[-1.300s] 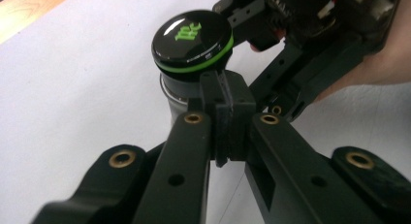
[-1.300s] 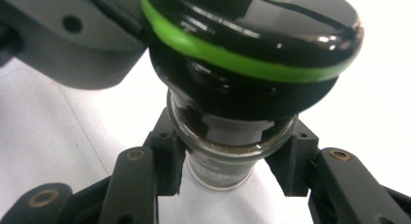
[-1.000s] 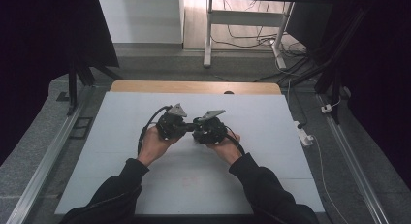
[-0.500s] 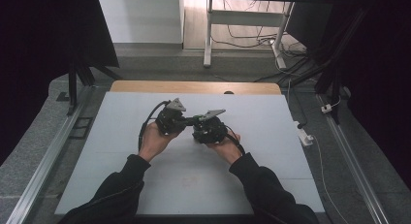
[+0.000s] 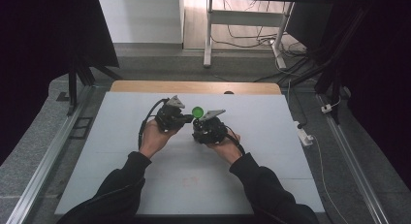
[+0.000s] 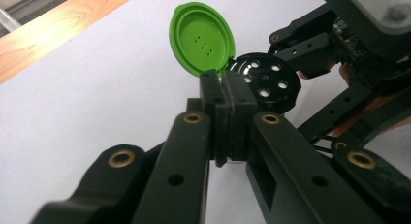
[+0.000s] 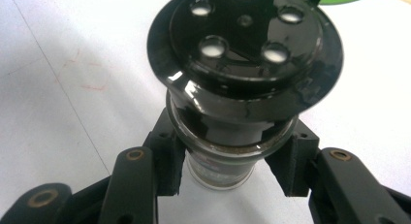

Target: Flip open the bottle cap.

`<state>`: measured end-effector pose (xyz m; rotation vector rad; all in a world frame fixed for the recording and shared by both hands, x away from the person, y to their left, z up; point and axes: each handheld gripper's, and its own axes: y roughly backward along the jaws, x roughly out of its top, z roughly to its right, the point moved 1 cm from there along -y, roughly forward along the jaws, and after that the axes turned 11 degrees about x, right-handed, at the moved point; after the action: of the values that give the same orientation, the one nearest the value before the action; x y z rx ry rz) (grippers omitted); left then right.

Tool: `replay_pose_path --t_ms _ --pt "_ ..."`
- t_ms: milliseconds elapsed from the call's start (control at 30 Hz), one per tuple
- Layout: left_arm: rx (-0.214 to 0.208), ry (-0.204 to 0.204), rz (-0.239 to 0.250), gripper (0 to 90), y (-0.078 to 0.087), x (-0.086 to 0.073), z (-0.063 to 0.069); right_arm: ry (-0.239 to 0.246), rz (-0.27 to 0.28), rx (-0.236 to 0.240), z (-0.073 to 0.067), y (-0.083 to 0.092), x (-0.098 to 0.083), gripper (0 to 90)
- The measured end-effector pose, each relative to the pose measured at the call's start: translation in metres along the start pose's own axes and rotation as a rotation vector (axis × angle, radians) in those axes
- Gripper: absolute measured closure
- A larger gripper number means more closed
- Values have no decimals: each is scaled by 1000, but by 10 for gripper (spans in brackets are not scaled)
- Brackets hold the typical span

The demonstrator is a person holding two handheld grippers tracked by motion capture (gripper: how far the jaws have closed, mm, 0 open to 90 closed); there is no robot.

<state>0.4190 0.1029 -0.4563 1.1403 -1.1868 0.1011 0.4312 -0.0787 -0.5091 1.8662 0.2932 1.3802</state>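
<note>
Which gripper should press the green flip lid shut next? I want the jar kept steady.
Left, probably. The left gripper sits shut right under the open green lid, while the right gripper is clamped on the jar neck and should just hold.

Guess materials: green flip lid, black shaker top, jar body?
Green flip lid: likely moulded plastic, matte, with small raised dots inside. Black shaker top: glossy plastic by the look, sharp reflections, round sifter holes. Jar body: clear, probably glass or hard plastic; can't tell which. The right gripper clamps it.
</note>
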Motion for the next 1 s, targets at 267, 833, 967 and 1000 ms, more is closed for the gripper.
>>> replay_pose_path --t_ms 267,833,967,1000 --pt "-12 -2 13 809 8 1 2 -9 3 1 0 0 0 480" --pt "-22 -10 -8 502 31 -15 7 -33 41 29 -9 13 2 324" --pt "-32 10 -12 425 36 -20 9 -37 33 22 -11 16 0 301" --pt "-35 13 -12 406 37 -22 9 -40 34 23 -12 17 0 293"
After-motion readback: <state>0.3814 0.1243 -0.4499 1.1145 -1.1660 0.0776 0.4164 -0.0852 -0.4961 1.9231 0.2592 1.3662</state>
